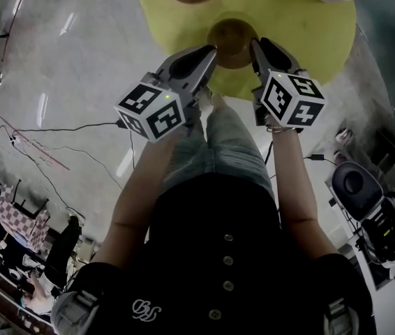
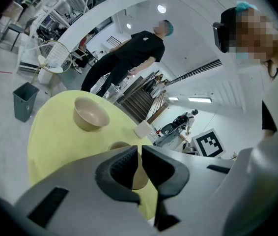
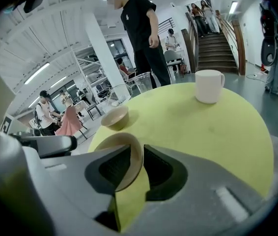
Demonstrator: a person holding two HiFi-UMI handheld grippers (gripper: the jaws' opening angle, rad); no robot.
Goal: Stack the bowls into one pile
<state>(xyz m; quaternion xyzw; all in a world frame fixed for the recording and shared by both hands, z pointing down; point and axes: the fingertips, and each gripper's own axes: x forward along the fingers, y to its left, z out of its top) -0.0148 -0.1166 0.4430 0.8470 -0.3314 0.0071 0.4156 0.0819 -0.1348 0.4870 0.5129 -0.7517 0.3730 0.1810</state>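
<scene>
A round yellow table point(image 1: 309, 40) carries two tan bowls and a white cup point(image 3: 208, 86). The near bowl point(image 1: 232, 40) sits at the table edge closest to the person, with one tool on each side of it. The far bowl point(image 2: 91, 113) stands alone further across the table, well apart from the near one, upright and not stacked. The cup stands toward the far right side of the table, apart from both bowls.

The left tool point(image 2: 140, 154) comes at the near bowl from its left side. Its jaws are drawn almost together, and the bowl's thin wall shows in the narrow slit between the pads, so it pinches the rim there.

The right tool point(image 3: 136, 154) reaches the same bowl from its right side. Its jaws are spread, and the bowl's rim stands between them. The wall lies close against one pad, while a clear gap with yellow table showing through separates it from the other pad, so this tool does not press on the bowl.

In the right gripper view the near bowl looks tilted, its opening turned toward the left tool.

Beyond the table stands a person in black clothes point(image 3: 144, 33), and a staircase point(image 3: 217, 43) rises behind.
</scene>
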